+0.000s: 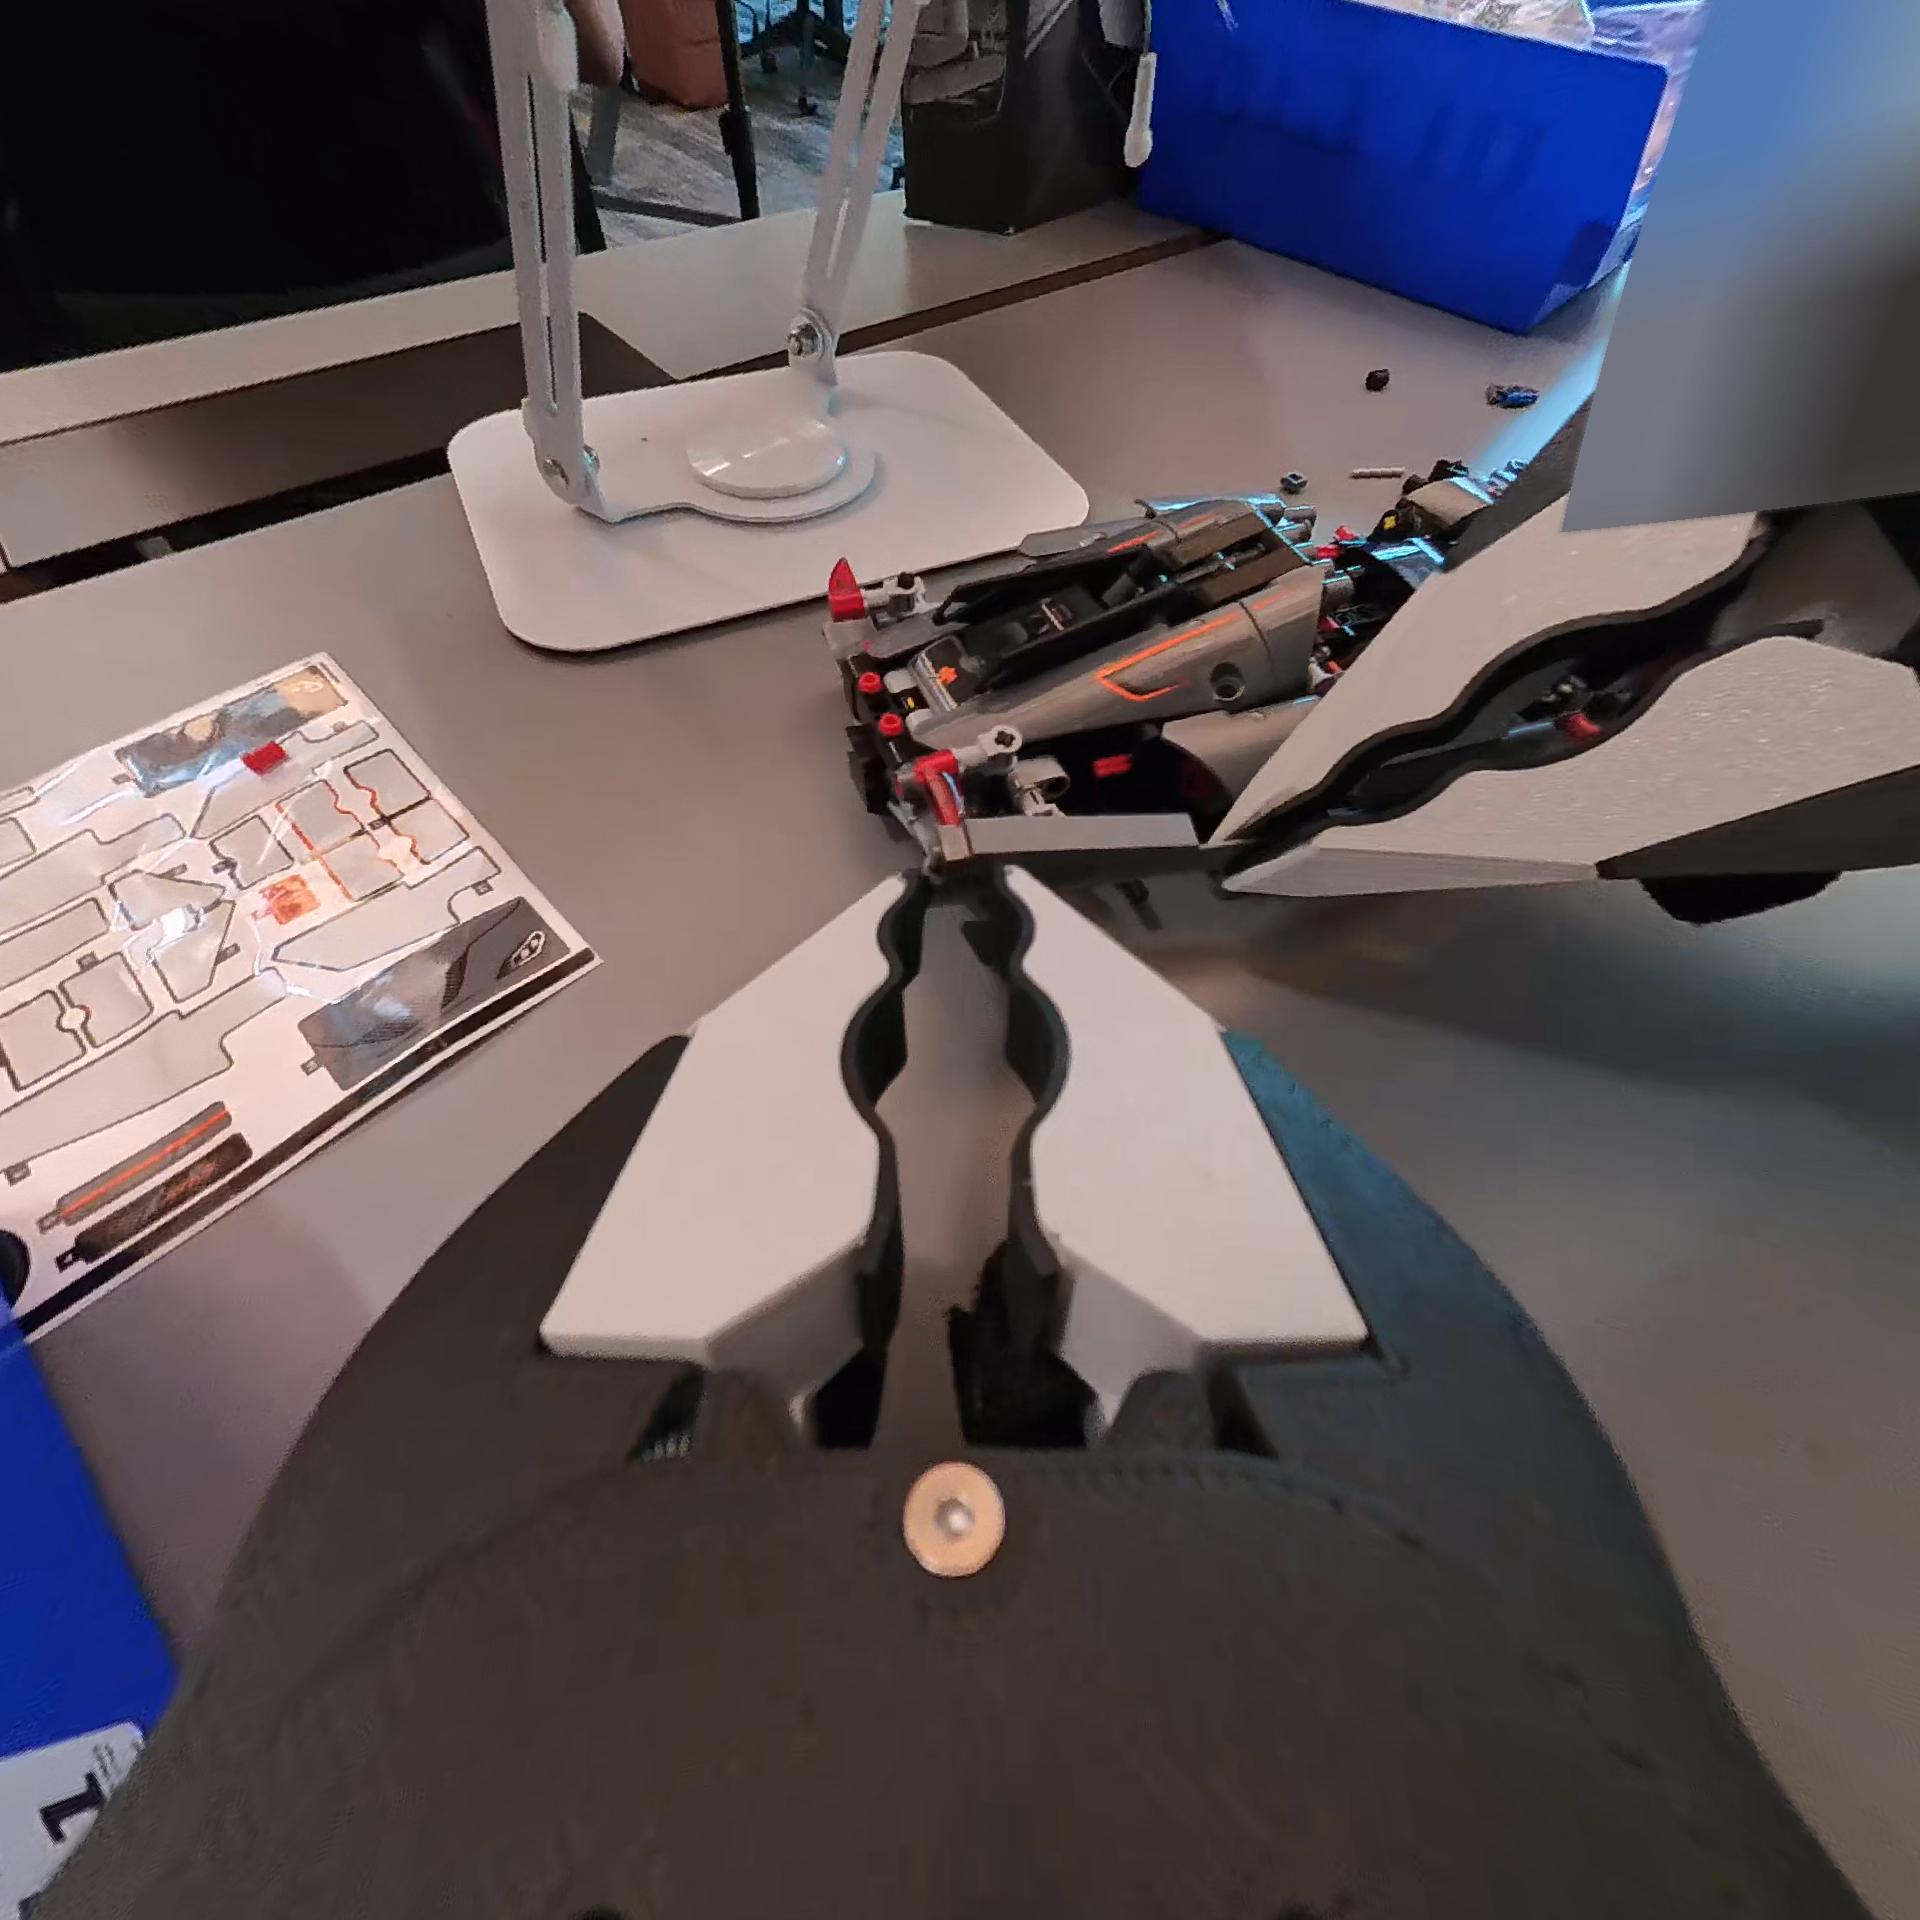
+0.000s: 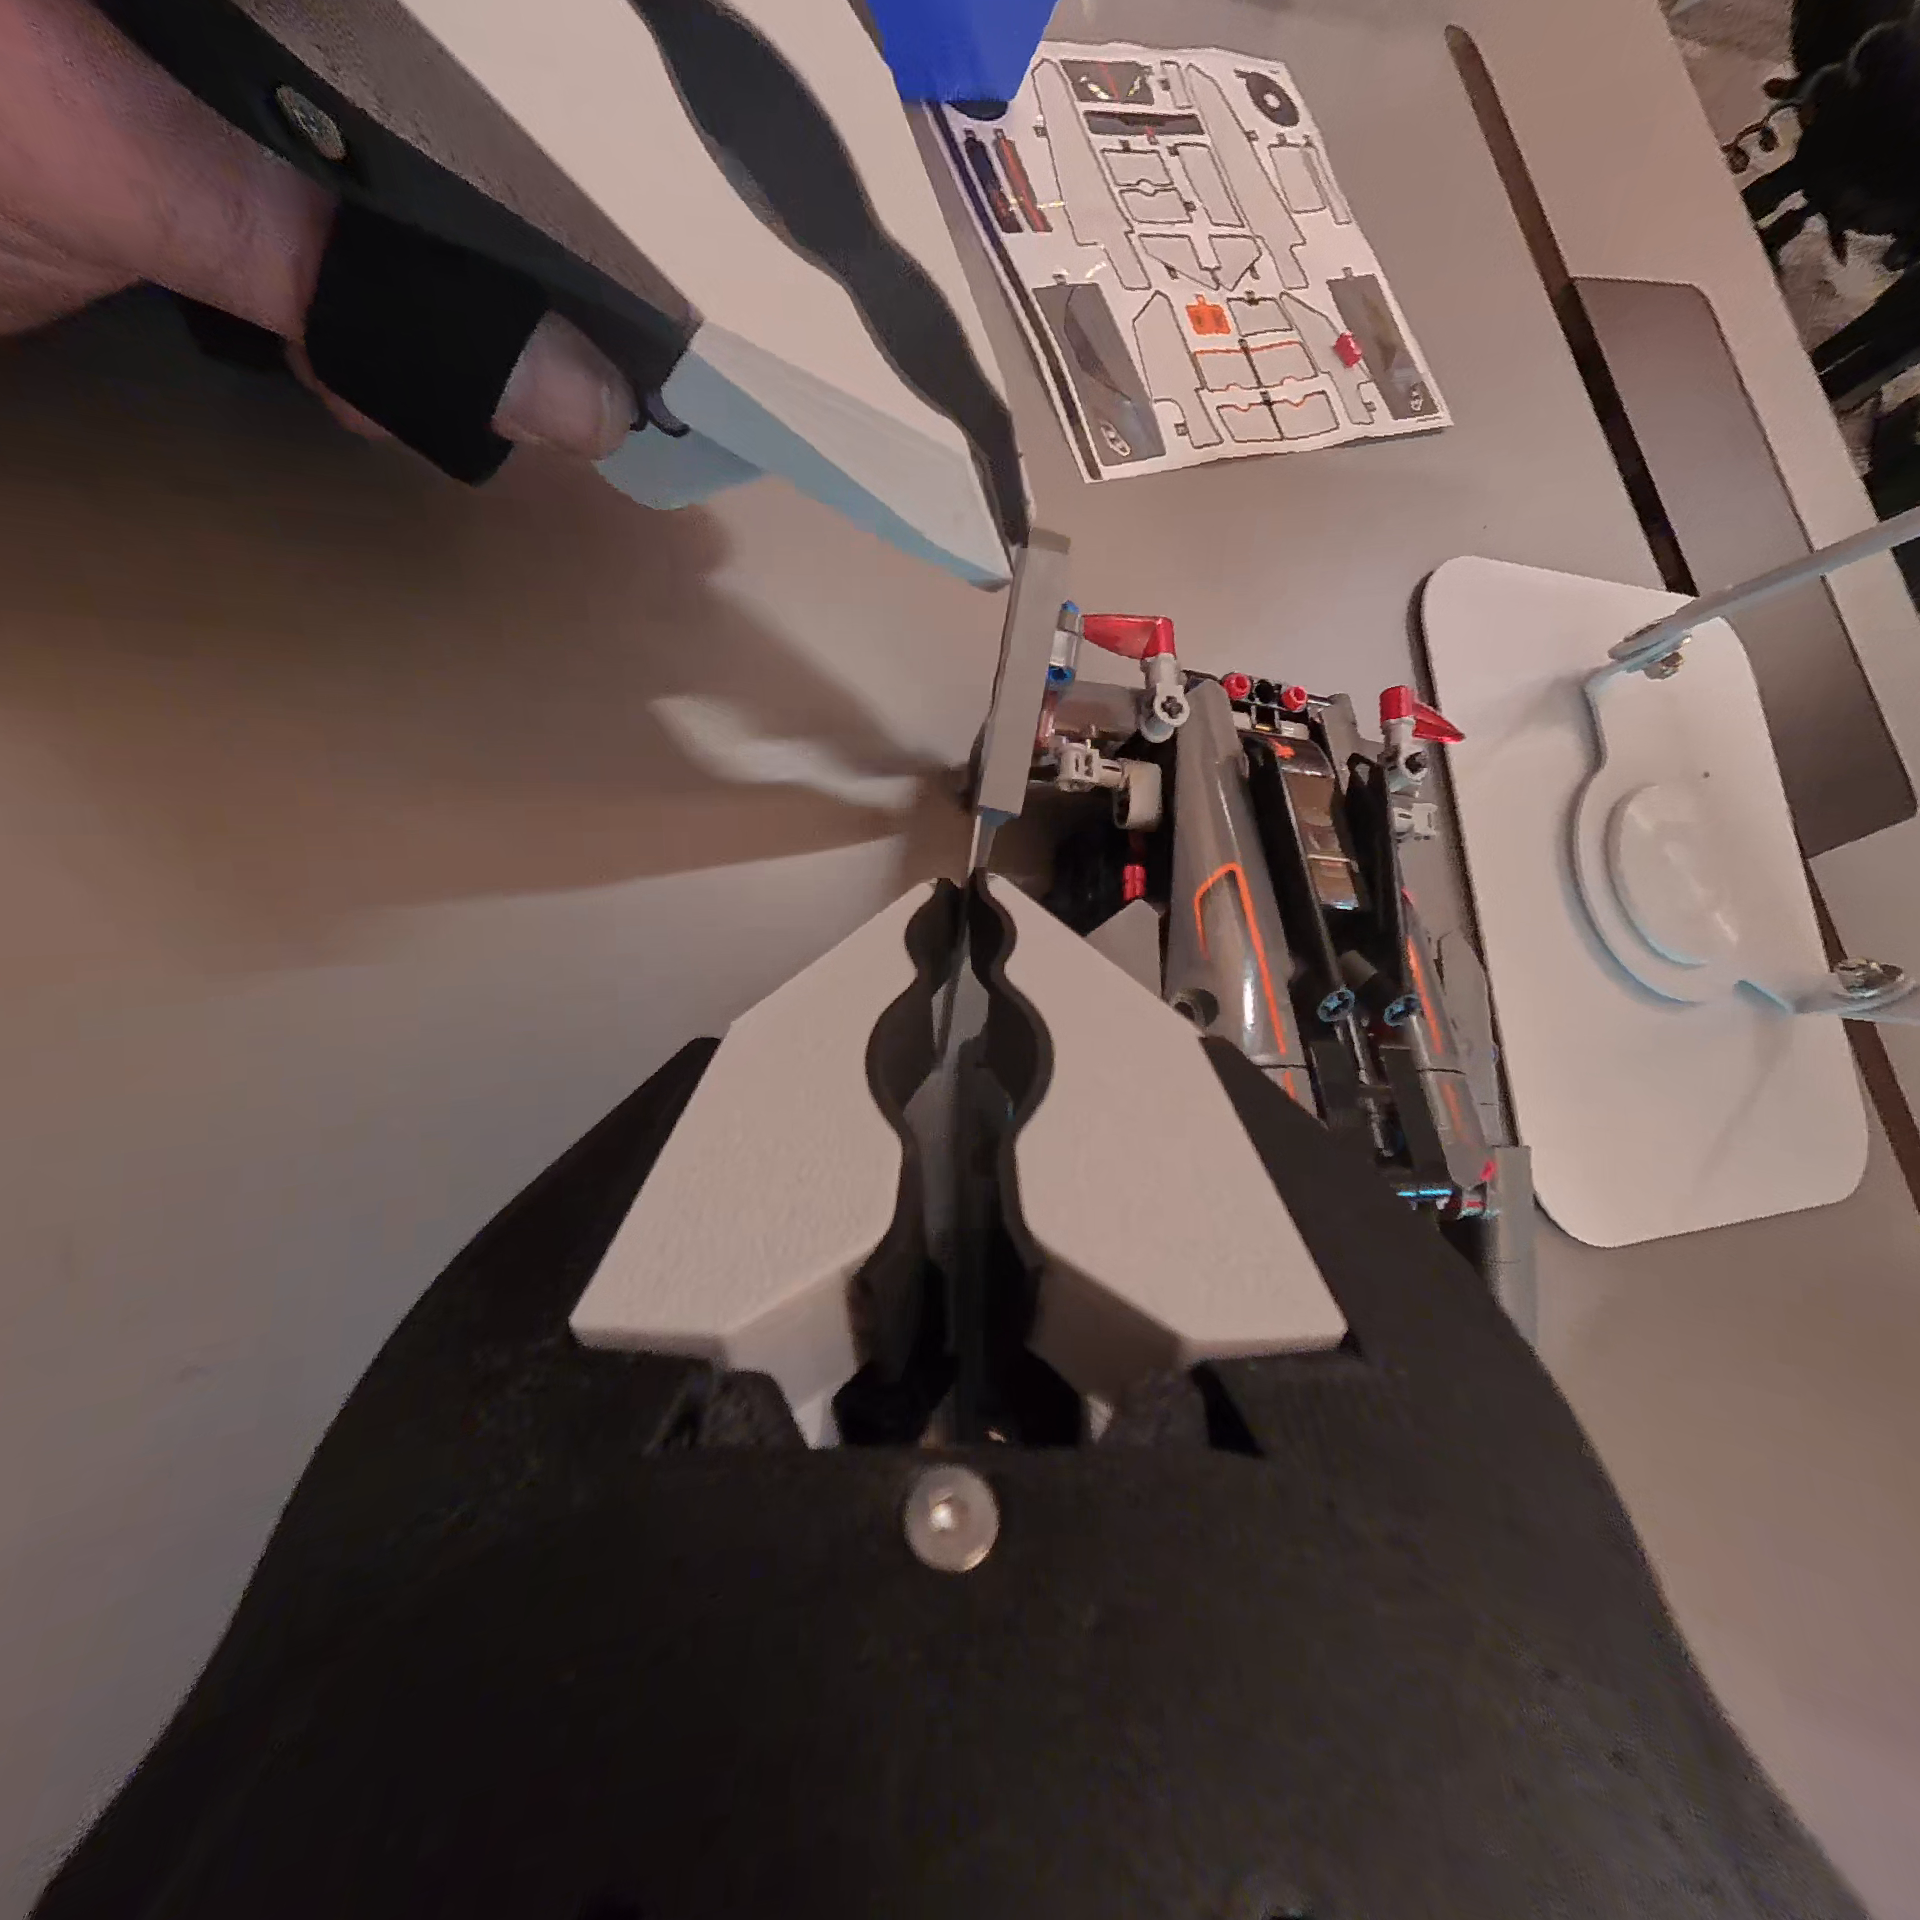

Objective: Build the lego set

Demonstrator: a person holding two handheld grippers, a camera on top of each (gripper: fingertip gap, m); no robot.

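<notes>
A half-built grey and black lego car (image 1: 1091,665) with orange lines and red pins lies on the grey table (image 1: 675,790). It also shows in the right wrist view (image 2: 1278,904). A long flat grey panel (image 1: 1081,831) lies along its near side. My left gripper (image 1: 954,883) is closed on the panel's left end. My right gripper (image 2: 968,883) is shut on the other end of the panel (image 2: 1023,675), whose thin edge runs between the fingers. Each gripper shows in the other's view: the right (image 1: 1231,857), and the left (image 2: 1013,556), held by a hand (image 2: 125,187).
A sticker sheet (image 1: 239,935) lies left of the car; it also shows in the right wrist view (image 2: 1216,270). A white lamp base (image 1: 769,499) with two arms stands just behind the car. A blue box (image 1: 1403,156) and loose small pieces (image 1: 1382,379) are at the back right. The tips of one gripper are about 6 cm away from the tips of the other.
</notes>
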